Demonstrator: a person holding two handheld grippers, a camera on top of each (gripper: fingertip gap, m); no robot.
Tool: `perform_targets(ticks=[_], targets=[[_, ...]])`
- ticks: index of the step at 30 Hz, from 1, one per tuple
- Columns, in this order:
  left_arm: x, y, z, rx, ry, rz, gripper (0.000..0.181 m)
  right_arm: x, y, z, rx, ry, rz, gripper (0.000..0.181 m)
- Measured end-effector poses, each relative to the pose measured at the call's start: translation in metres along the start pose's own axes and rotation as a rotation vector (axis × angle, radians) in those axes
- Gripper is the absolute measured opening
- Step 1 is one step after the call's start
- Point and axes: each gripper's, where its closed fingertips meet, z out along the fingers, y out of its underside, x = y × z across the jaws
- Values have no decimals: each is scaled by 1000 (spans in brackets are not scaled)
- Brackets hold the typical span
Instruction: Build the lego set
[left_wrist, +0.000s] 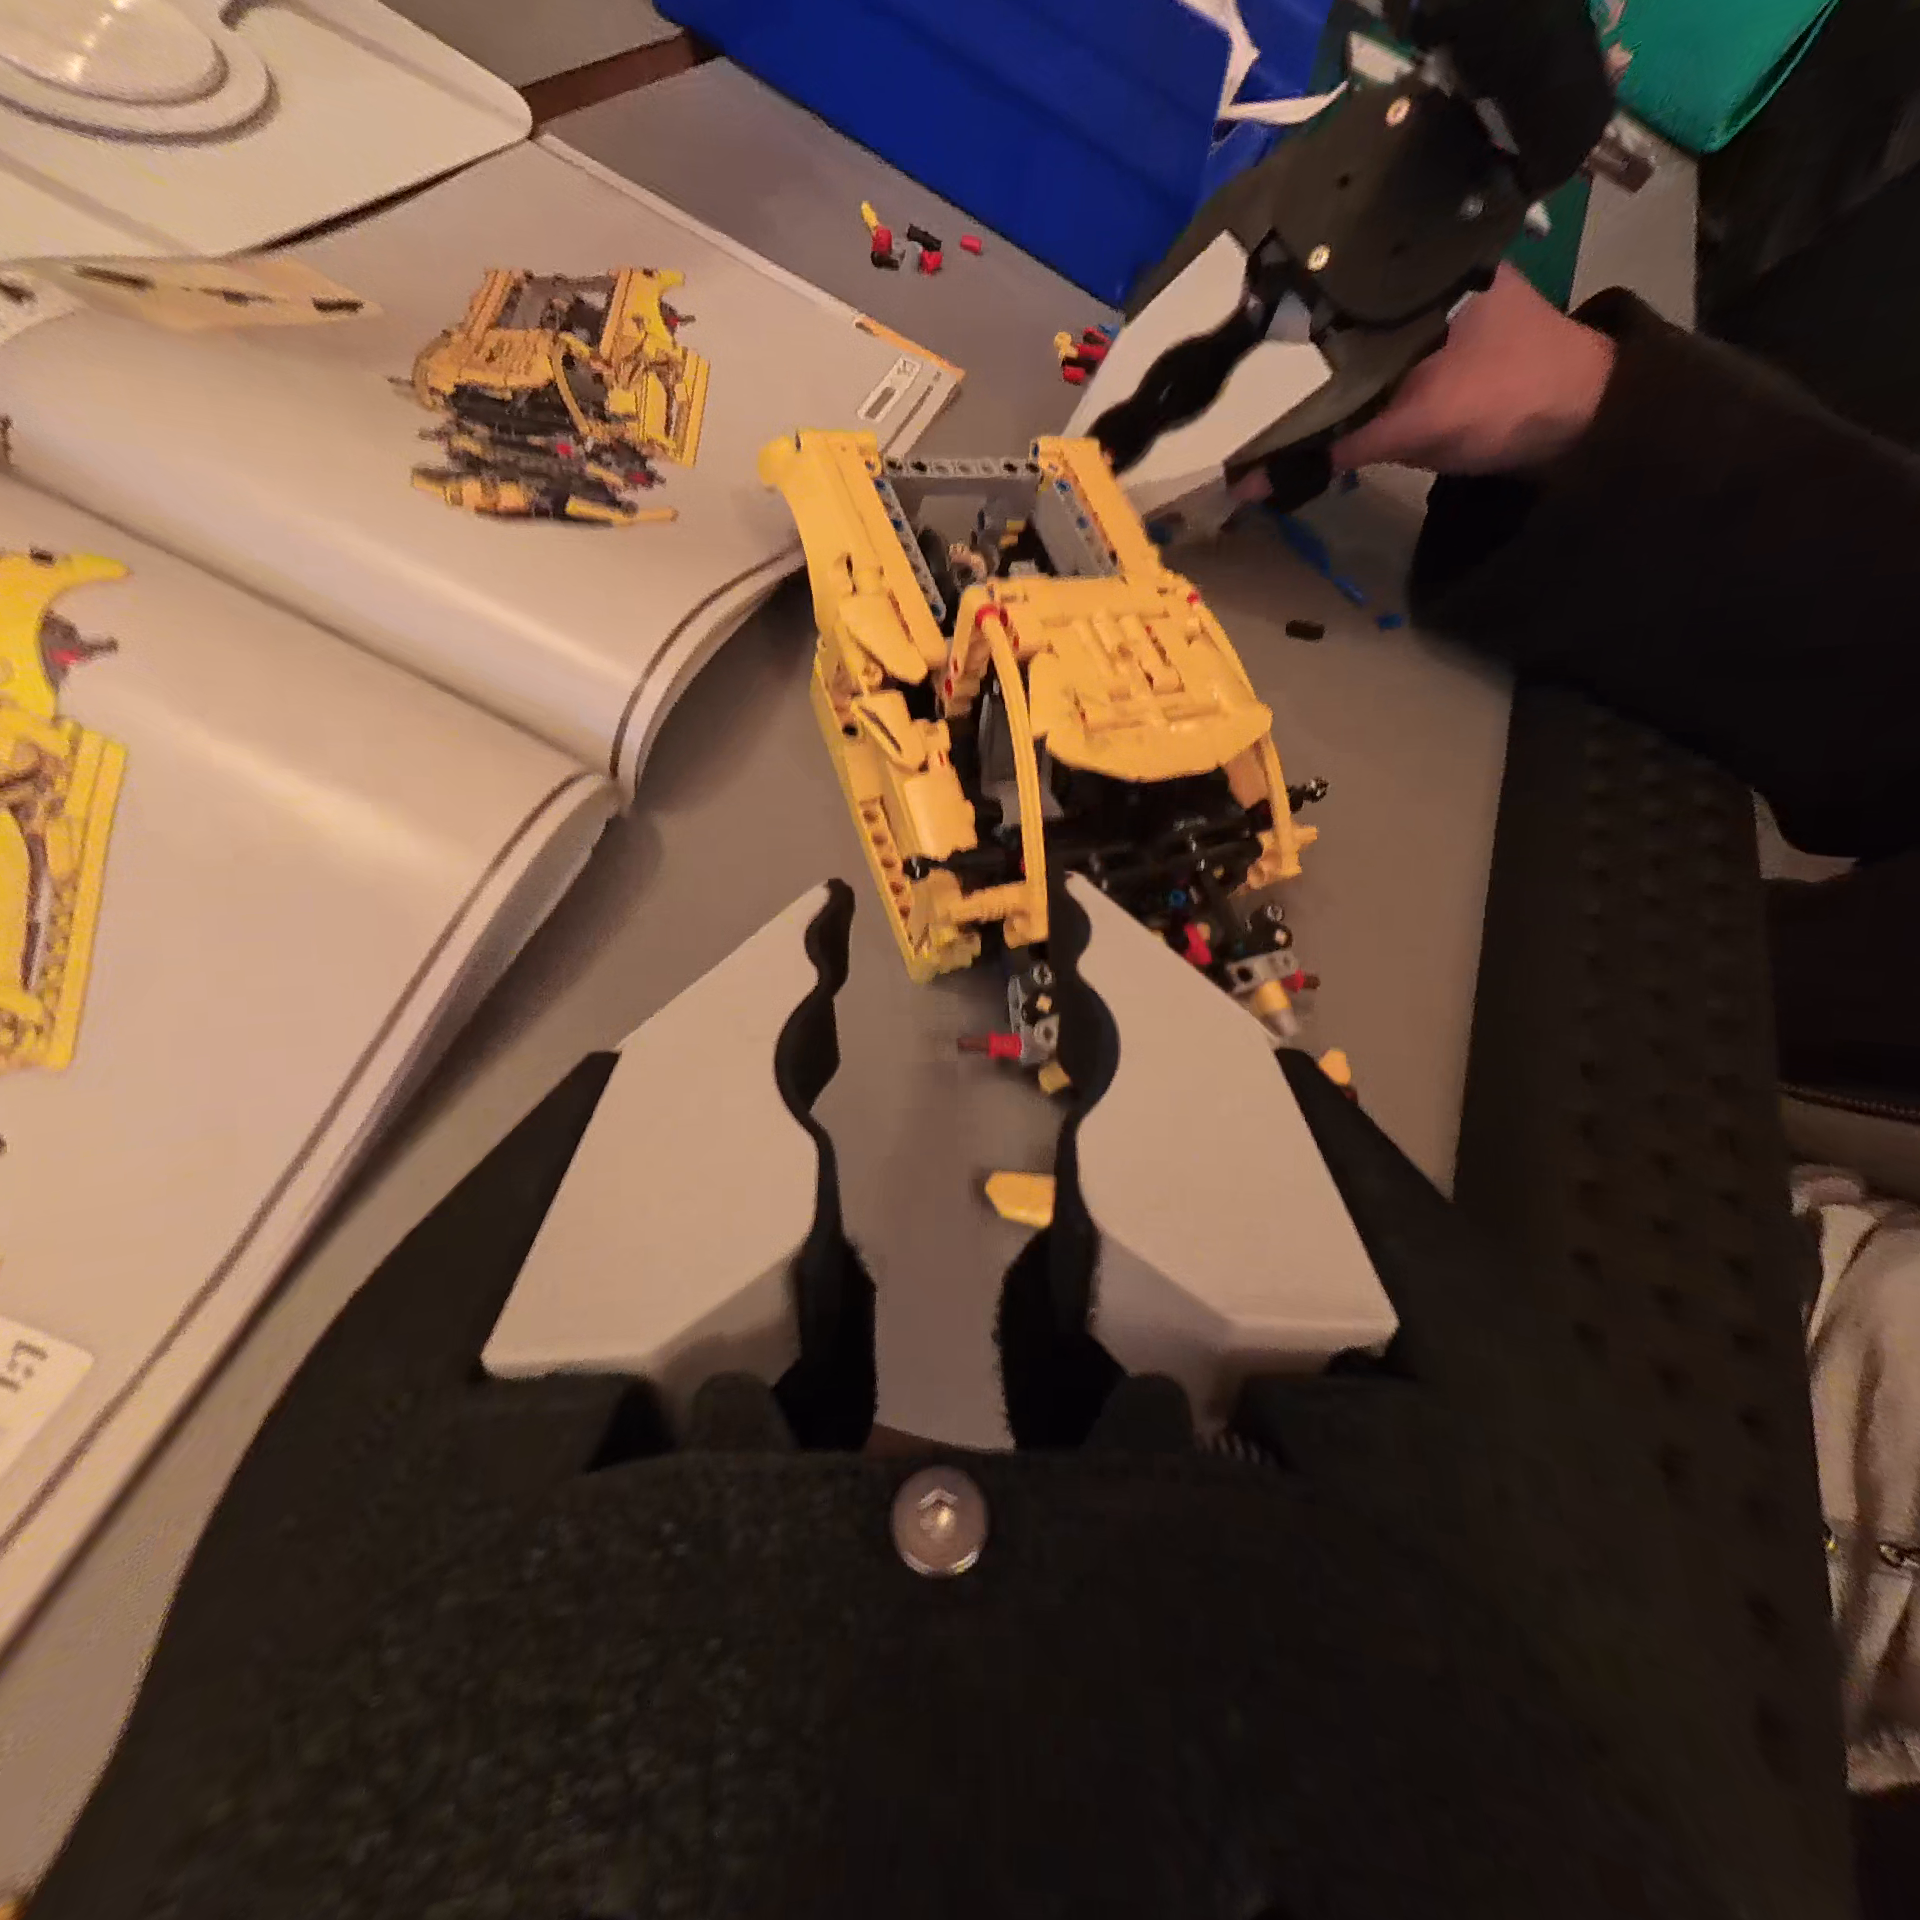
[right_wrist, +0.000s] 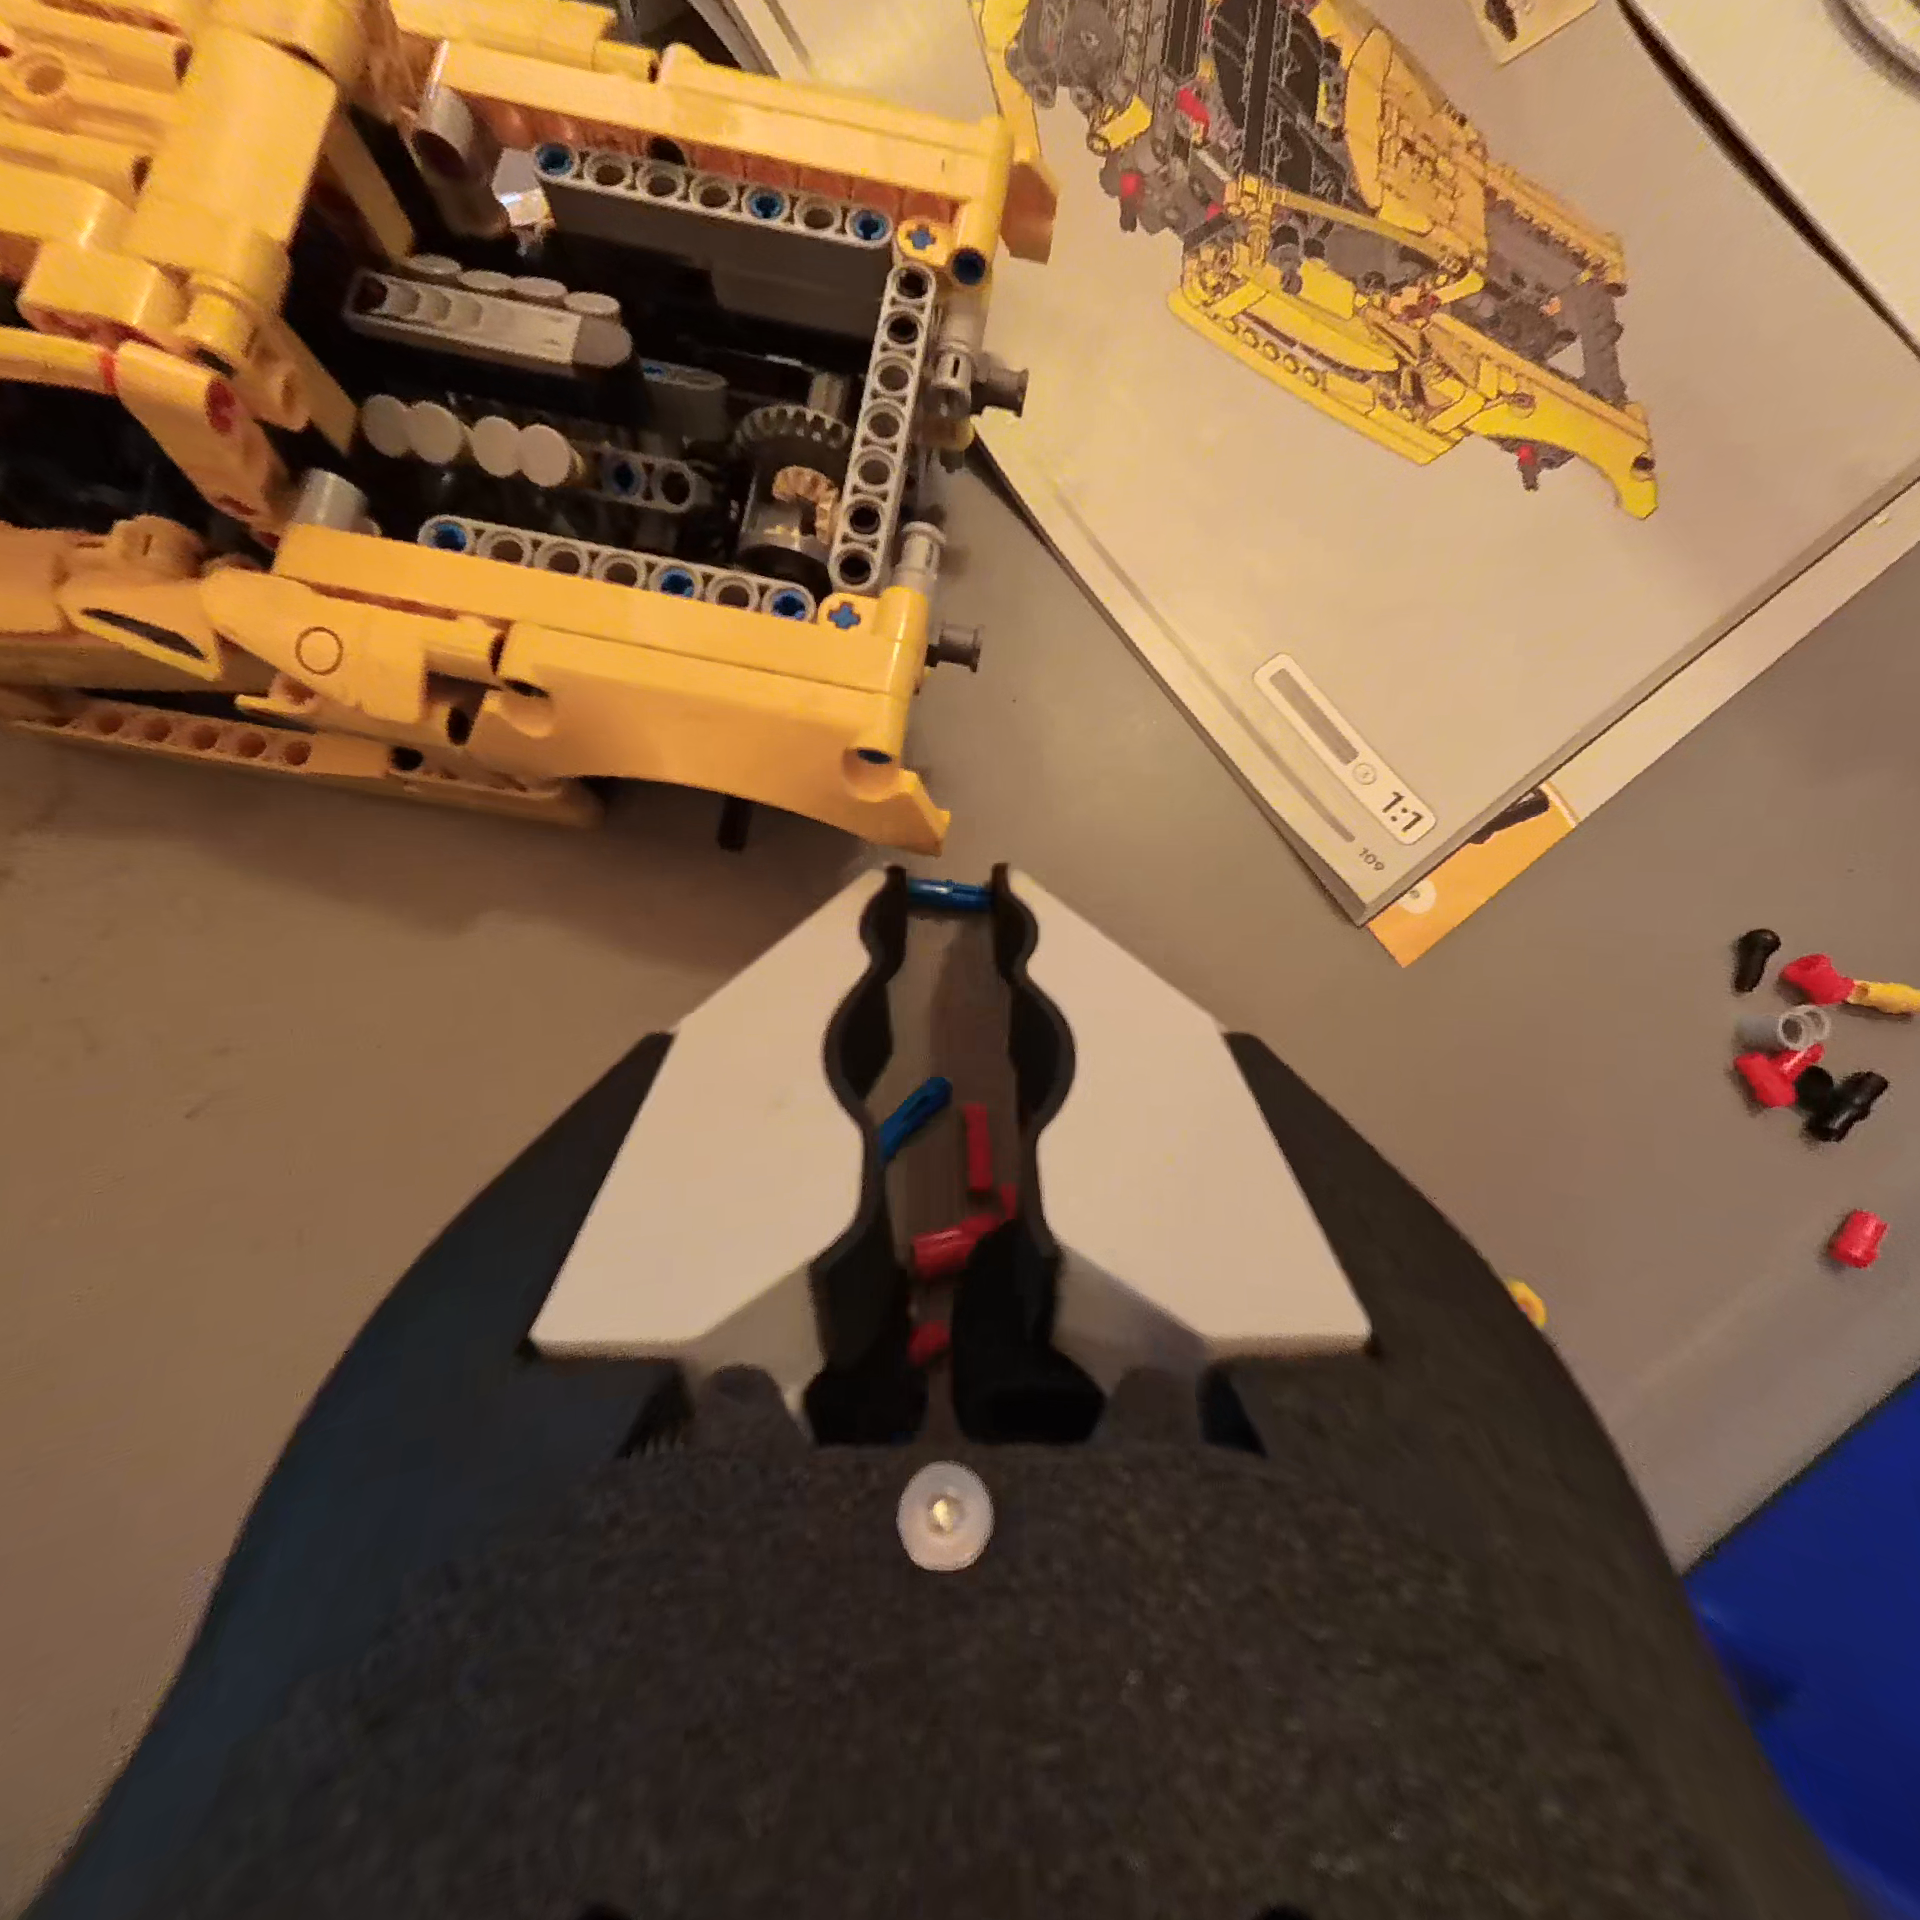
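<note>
A half-built yellow Lego vehicle (left_wrist: 1091, 675) lies on the grey table (left_wrist: 727, 790), and it fills the upper left of the right wrist view (right_wrist: 623, 665). My left gripper (left_wrist: 951, 904) is open, with the model's near lower corner between its fingertips. My right gripper (right_wrist: 943, 883) is shut on a small blue pin (right_wrist: 945, 894) held crosswise at its tips, just short of the model's yellow rear corner. The right gripper (left_wrist: 1174, 468) also shows in the left wrist view, at the model's far end, held by a hand (left_wrist: 1486, 384).
The open instruction booklet (left_wrist: 312, 623) lies left of the model and shows in the right wrist view (right_wrist: 1351, 582). Loose red, black and grey pins (right_wrist: 1808, 1049) lie on the table, with red and blue ones (right_wrist: 961, 1195) under my right gripper. A yellow piece (left_wrist: 1023, 1195) lies by my left gripper. A blue bag (left_wrist: 987, 104) stands behind. Spacing between my two grippers at the tips: around 25 centimetres. From my left tips it is roughly 9 centimetres to the yellow piece (left_wrist: 1023, 1195); from my right, 25 centimetres.
</note>
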Motion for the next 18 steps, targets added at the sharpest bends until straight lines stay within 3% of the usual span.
perform_targets(ticks=[5, 10, 13, 18], targets=[[-1, 30, -3, -27, -14, -37, 38, 26, 16, -23, -47, 134, -24, 15], [-1, 33, -10, -4, -32, -20, 38, 50, 40, -70, -45, 176, 114, 14], [-3, 35, -9, -5, -35, -21, 38, 55, 67, -89, -46, 183, 171, 14], [-10, 39, -7, -20, -84, 32, 38, 40, 85, -103, -27, 108, 227, 14]])
